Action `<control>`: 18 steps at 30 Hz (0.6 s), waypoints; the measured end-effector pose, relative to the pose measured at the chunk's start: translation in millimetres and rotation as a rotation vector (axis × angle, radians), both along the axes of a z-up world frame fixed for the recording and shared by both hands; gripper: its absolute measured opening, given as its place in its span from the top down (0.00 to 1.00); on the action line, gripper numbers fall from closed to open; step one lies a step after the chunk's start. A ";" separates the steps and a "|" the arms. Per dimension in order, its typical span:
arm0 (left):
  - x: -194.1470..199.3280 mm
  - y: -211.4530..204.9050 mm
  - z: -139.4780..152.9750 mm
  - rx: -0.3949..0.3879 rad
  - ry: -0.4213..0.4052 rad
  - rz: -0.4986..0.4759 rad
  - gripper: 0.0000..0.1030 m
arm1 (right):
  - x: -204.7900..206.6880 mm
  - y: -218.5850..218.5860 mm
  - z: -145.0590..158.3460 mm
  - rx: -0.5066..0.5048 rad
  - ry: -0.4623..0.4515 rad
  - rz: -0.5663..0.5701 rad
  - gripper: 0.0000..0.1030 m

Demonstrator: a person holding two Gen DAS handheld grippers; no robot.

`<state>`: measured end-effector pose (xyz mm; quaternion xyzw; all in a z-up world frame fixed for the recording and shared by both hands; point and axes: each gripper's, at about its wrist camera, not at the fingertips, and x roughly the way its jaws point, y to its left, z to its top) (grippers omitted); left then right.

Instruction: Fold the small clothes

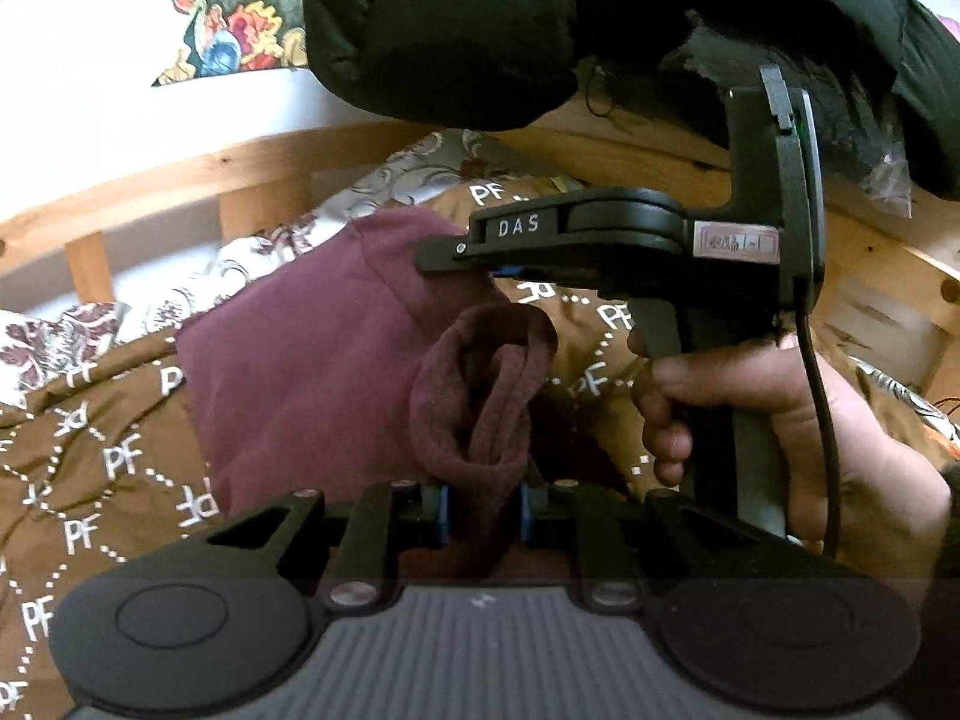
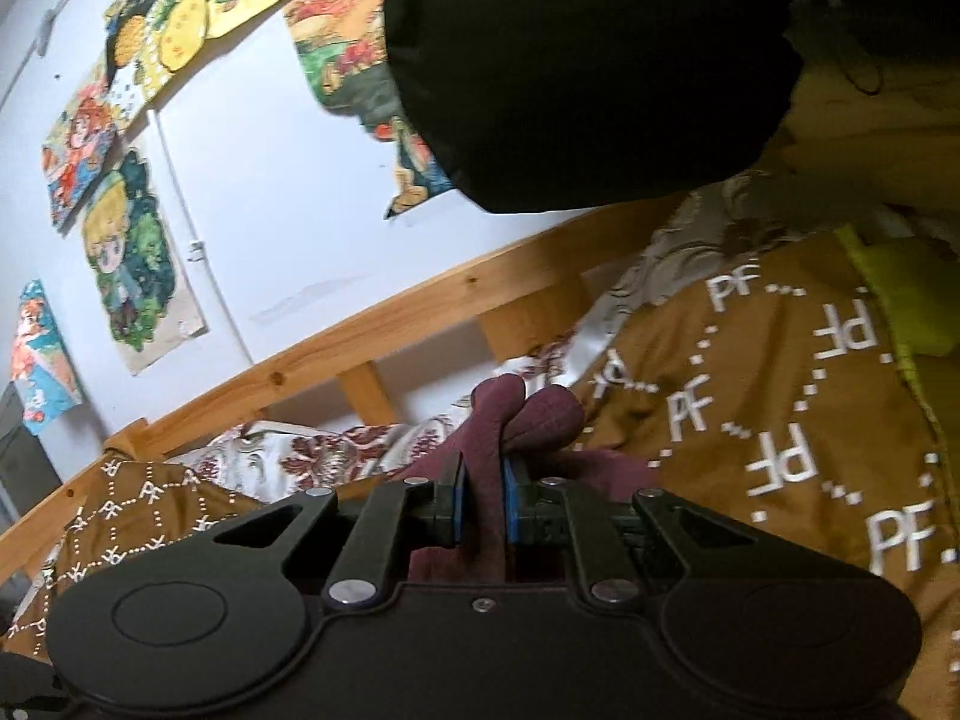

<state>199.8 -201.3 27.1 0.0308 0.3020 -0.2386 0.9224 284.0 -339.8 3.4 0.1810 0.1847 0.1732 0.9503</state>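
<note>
While both grippers clamp the maroon garment (image 1: 300, 360), my left gripper (image 1: 483, 510) pinches its cuff; right gripper (image 2: 480, 507) grips an edge, body probably trailing toward 10 o'clock.

White letters "PF", repeated and joined by dotted white diamond lines, on the brown quilted blanket (image 1: 108, 420) (image 2: 750, 396); some sit mirrored or upside down. White "DAS" on the black plastic arm of the right gripper (image 1: 462, 264), seen in left wrist view. Small pinkish label (image 1: 737, 242) on same gripper body, print too small to read.
</note>
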 end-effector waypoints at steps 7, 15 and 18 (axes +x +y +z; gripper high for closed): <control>3.6 -1.5 -8.4 -0.029 0.049 -0.040 0.66 | -2.2 -15.7 -12.2 0.012 0.059 -0.057 0.87; -12.4 23.7 4.1 -0.124 0.068 -0.013 0.22 | 1.1 -20.9 -25.7 0.032 0.101 -0.090 0.87; -15.2 42.9 7.0 -0.159 0.078 0.071 0.11 | -0.4 -18.7 -26.2 0.005 0.094 -0.099 0.87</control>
